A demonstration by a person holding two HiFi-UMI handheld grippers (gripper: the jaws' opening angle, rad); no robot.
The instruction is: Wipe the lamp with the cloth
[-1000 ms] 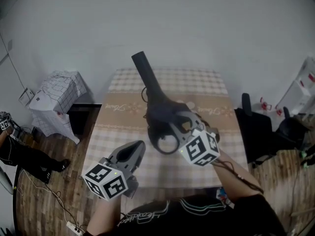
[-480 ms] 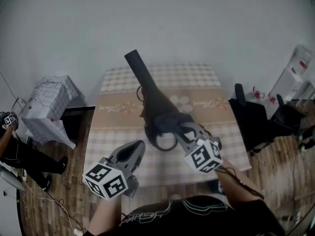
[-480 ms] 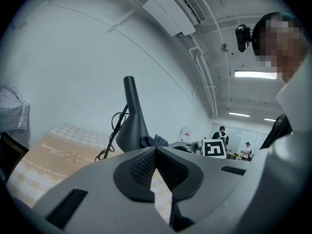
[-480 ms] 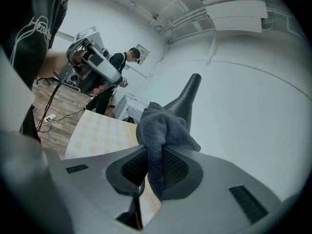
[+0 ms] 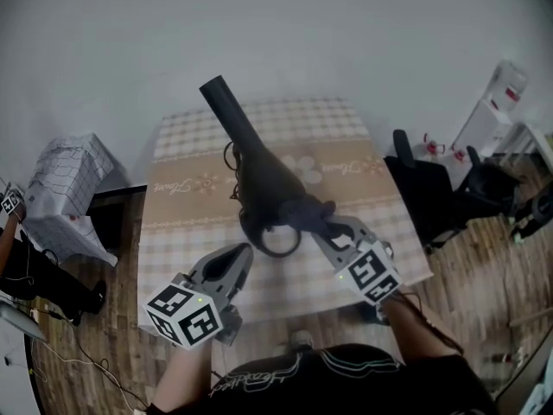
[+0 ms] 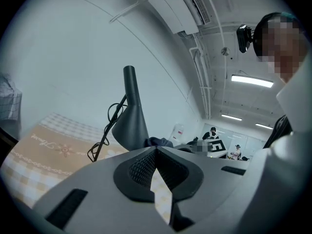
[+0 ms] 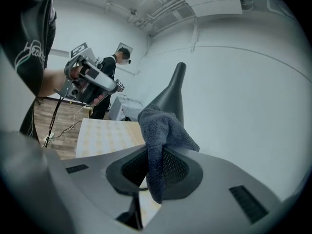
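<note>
Lamp (image 5: 259,175) stands mid-surface (image 5: 181,188) in the head view, with the cloth (image 5: 304,211) at its base in the right gripper (image 5: 318,221); the left gripper (image 5: 235,262) hangs apart. Left gripper view: jaws closed, empty. Right gripper view: jaws pinch a cloth fold. Unbraced, the lamp may tip under a hard wipe.

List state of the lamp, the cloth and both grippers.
lamp: standing upright on the table
cloth: bunched, clamped in the right gripper, seemingly against the lamp's lower body
left gripper: jaws together, empty, clear of the lamp
right gripper: shut on the cloth
</note>
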